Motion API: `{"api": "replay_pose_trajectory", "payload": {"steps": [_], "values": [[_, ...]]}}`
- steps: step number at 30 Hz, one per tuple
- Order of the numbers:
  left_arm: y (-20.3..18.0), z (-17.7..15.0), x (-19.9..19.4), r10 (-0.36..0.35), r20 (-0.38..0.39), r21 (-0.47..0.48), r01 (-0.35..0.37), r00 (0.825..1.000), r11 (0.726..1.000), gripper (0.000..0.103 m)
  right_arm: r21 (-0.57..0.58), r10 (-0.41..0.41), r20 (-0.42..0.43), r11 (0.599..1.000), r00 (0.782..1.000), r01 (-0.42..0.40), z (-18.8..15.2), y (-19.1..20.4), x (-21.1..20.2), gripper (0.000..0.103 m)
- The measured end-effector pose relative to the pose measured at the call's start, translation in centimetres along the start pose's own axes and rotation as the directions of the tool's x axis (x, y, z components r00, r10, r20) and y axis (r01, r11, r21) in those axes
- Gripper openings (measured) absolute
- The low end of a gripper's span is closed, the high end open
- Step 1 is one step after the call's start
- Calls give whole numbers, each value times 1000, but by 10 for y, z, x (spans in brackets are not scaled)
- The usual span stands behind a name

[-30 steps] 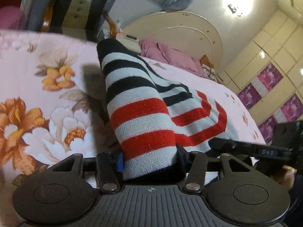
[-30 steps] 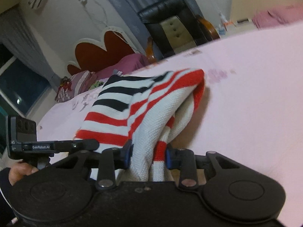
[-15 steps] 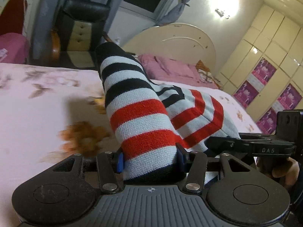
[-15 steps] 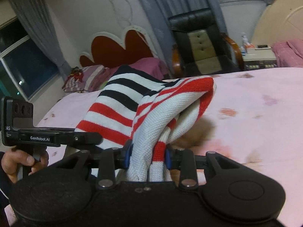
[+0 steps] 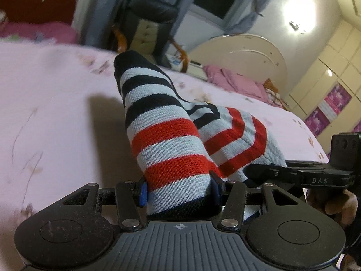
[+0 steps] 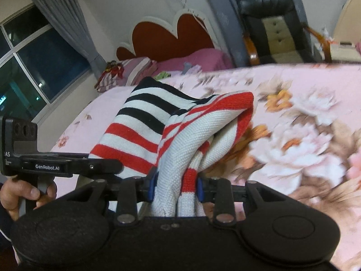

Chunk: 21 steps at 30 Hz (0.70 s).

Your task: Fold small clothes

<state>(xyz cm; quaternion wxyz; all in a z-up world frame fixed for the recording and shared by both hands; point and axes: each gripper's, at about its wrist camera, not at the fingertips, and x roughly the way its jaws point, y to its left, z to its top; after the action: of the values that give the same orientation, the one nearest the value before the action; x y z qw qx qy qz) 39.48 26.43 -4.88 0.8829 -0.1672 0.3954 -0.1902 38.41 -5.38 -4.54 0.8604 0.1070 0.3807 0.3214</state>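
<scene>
Both jaws are clamped on the striped garment [image 5: 171,140]: left gripper [image 5: 178,192] and right gripper [image 6: 176,186] side by side, cloth running forward above the bed [image 5: 56,113].

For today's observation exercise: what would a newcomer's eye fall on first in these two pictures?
First, the striped knit garment, red, black and pale, bunched at the centre of both views and pinched in the left gripper and the right gripper. Next, the pink floral bedspread spread beneath it. Then the red heart-shaped headboard against the far wall.
</scene>
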Motion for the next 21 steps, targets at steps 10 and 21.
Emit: {"api": "replay_pose_trajectory", "payload": {"steps": [10, 21], "values": [[39, -35, 26, -28, 13, -128, 30, 1000, 991, 63, 161, -4, -46, 987, 999, 12, -36, -34, 24, 34], [30, -30, -5, 58, 54, -59, -55, 997, 997, 74, 212, -55, 0, 976, 998, 54, -30, -41, 7, 52]]}}
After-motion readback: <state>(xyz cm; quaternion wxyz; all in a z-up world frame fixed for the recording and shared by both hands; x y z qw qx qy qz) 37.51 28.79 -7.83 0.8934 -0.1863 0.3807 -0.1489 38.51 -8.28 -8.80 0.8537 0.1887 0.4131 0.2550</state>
